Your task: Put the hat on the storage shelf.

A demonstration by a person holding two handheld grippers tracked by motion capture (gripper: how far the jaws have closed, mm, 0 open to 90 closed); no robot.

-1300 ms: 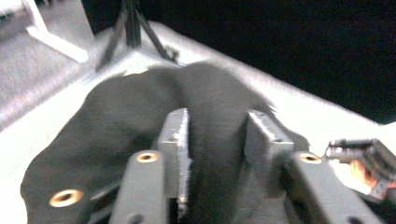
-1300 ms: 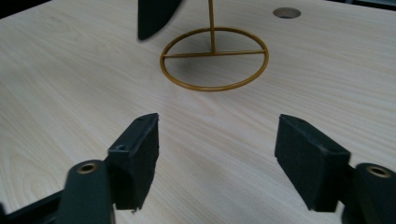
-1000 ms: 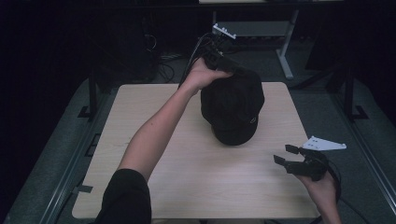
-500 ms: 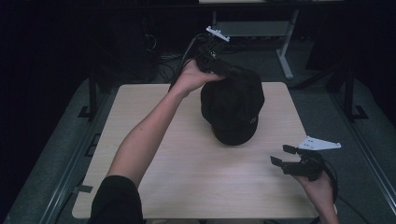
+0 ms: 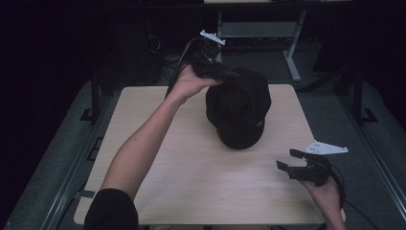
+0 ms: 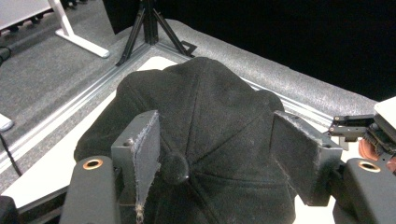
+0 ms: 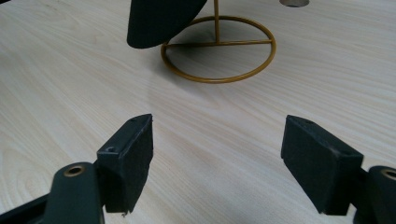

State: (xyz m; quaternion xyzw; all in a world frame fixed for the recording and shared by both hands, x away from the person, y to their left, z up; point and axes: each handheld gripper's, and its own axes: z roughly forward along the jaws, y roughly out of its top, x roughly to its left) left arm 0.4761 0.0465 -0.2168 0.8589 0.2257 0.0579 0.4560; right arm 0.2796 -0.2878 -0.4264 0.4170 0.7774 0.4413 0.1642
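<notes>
A black cap (image 5: pixel 239 110) sits on a gold wire stand (image 7: pixel 219 80) at the far middle of the wooden table (image 5: pixel 191 167). My left gripper (image 5: pixel 224 74) is at the cap's far top edge. In the left gripper view its jaws (image 6: pixel 219 158) straddle the crown (image 6: pixel 210 102) and have just been opening. The pads (image 6: pixel 144 154) stand off the fabric, with the top button beside the left one. My right gripper (image 5: pixel 288 159) hovers low over the table's near right corner, open and empty (image 7: pixel 217 158). It faces the cap's brim (image 7: pixel 159 21).
Aluminium frame rails (image 5: pixel 86 158) run along the table's sides over grey carpet. A white desk leg (image 5: pixel 289 57) and cables lie on the floor behind. The other hand's gripper (image 6: pixel 355 126) shows at the right of the left gripper view.
The left gripper has slid a little to the left along the back of the cap, and its jaws have spread. The right gripper's jaws have widened slightly; that hand stays put.
</notes>
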